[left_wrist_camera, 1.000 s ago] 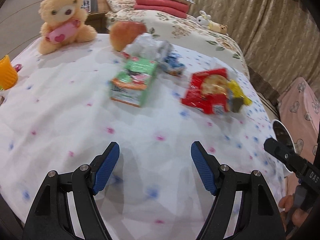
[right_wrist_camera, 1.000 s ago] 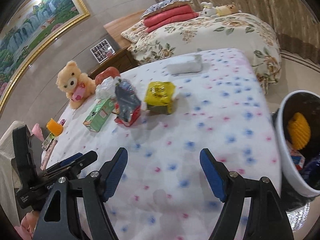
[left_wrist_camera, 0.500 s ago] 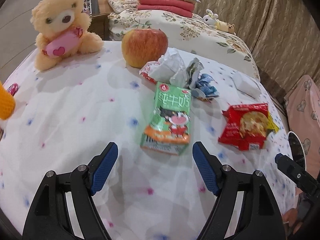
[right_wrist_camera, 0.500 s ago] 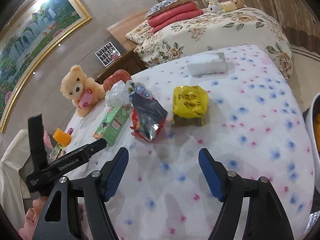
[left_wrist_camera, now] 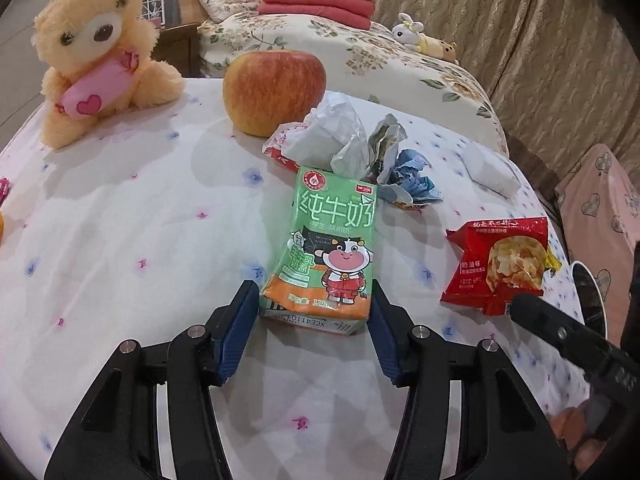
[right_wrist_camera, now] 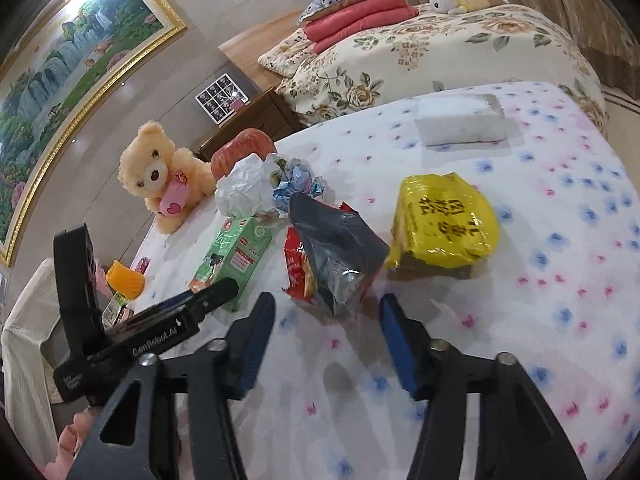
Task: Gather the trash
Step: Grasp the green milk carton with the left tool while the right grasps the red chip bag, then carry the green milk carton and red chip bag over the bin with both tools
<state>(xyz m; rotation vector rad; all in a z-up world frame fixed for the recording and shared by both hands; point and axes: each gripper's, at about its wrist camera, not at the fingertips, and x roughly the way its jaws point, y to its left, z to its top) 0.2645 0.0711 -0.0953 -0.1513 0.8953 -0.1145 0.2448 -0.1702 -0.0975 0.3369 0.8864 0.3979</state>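
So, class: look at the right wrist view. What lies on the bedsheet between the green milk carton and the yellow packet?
The opened red snack bag, silver lining showing, lies between the green milk carton and the yellow packet; the right wrist view shows it.

A teddy bear sits on the bed; an apple stands just right of it, folded red blankets far behind.

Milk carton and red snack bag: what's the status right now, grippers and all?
Left gripper closing around milk carton, pads at its sides. Right gripper closing, red snack bag just ahead, not gripped. Nothing in the way.
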